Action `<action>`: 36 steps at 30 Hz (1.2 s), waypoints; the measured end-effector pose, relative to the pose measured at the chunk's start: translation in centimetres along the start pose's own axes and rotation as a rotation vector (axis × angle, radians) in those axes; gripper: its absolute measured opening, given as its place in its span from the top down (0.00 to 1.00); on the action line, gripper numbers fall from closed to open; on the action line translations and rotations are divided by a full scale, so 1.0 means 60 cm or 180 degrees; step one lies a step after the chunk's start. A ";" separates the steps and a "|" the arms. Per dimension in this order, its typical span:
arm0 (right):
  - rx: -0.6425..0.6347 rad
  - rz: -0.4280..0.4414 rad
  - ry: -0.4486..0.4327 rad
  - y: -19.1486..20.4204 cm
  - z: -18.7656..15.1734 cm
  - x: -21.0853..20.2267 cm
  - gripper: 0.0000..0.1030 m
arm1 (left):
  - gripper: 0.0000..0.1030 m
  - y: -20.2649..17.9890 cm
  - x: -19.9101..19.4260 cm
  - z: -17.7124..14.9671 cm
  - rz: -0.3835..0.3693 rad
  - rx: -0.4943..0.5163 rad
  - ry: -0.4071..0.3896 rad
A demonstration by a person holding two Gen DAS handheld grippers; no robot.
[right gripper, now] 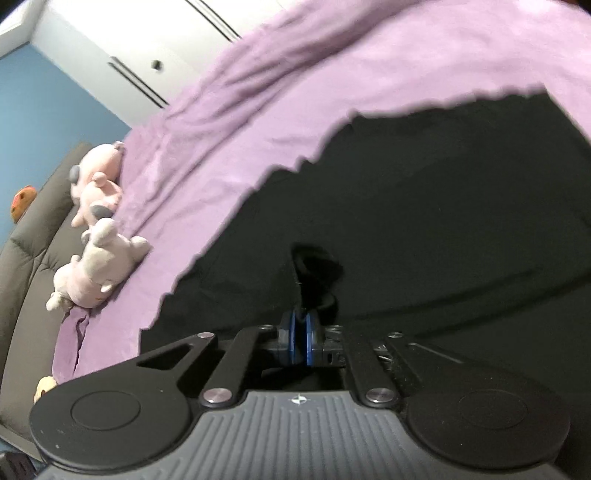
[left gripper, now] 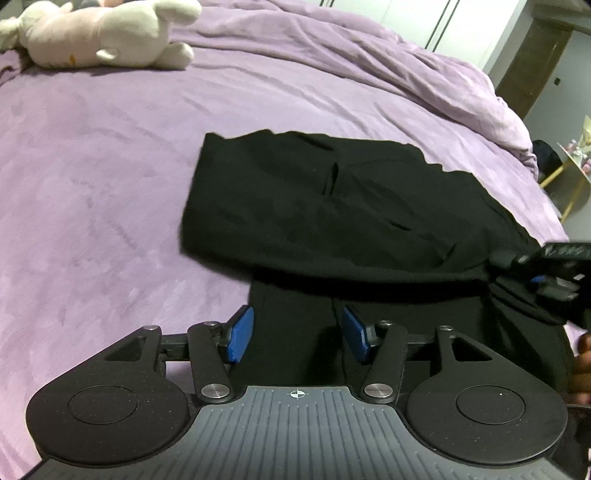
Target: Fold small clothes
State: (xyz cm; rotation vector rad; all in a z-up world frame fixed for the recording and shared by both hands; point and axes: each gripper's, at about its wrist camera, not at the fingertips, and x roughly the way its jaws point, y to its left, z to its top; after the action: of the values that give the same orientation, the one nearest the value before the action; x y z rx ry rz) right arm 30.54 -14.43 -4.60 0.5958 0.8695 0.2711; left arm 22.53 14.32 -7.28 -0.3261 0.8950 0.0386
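Black garment lies on the purple bedspread, partly folded: an upper layer is doubled over toward the far side, with a narrower lower section running back toward the camera.

Left gripper: jaws spread wide, blue pads well apart, nothing between them but the cloth lying beneath. It sits over the near, narrow section of the garment; the left pad is at about the left edge of that section, the right pad is over its middle. Contact with the cloth cannot be told.

Right gripper: blue pads pressed together with a bunched pinch of black fabric rising from between them. In the left wrist view the right gripper is at the garment's right edge, where the cloth gathers toward it. In the right wrist view the garment fills most of the frame ahead of and around the closed jaws, its ragged-looking edge meeting the bedspread to the left.

Plush toys lie at the far left of the bed, well apart from the garment. A rumpled purple duvet is heaped beyond it.
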 end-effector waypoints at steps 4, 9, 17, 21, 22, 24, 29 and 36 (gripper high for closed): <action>-0.0133 0.0696 -0.0871 0.015 0.032 -0.116 0.96 | 0.43 -0.012 0.004 0.017 0.0024 0.0005 -0.0078; -0.0513 0.0254 -0.0931 -0.054 0.024 -0.149 0.95 | 0.43 -0.024 0.019 0.028 -0.0011 -0.0016 -0.0106; 0.0351 -0.0142 -0.0418 -0.191 0.000 -0.098 0.64 | 0.42 -0.043 0.043 0.030 0.0081 0.0160 0.0020; 0.0413 -0.0038 -0.0317 -0.186 0.010 -0.066 0.64 | 0.42 -0.047 0.049 0.036 0.0114 0.0159 0.0029; 0.0360 -0.0063 -0.0278 -0.182 0.014 -0.057 0.64 | 0.42 -0.050 0.050 0.036 0.0123 0.0166 0.0030; 0.0194 -0.0100 -0.0228 -0.170 0.019 -0.046 0.68 | 0.41 -0.054 0.053 0.037 0.0136 0.0207 0.0030; -0.0248 -0.0275 -0.0226 -0.126 0.036 -0.031 0.96 | 0.41 -0.065 0.063 0.043 0.0188 0.0310 0.0030; -0.1085 -0.1189 -0.1122 -0.094 0.054 -0.088 0.97 | 0.40 -0.068 0.076 0.052 0.0234 0.0309 0.0022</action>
State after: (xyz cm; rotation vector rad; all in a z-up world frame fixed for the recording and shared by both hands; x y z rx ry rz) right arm 29.68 -22.59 -2.95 0.1478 0.5600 -0.0287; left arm 28.42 10.91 -7.92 -0.2029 0.9125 0.0617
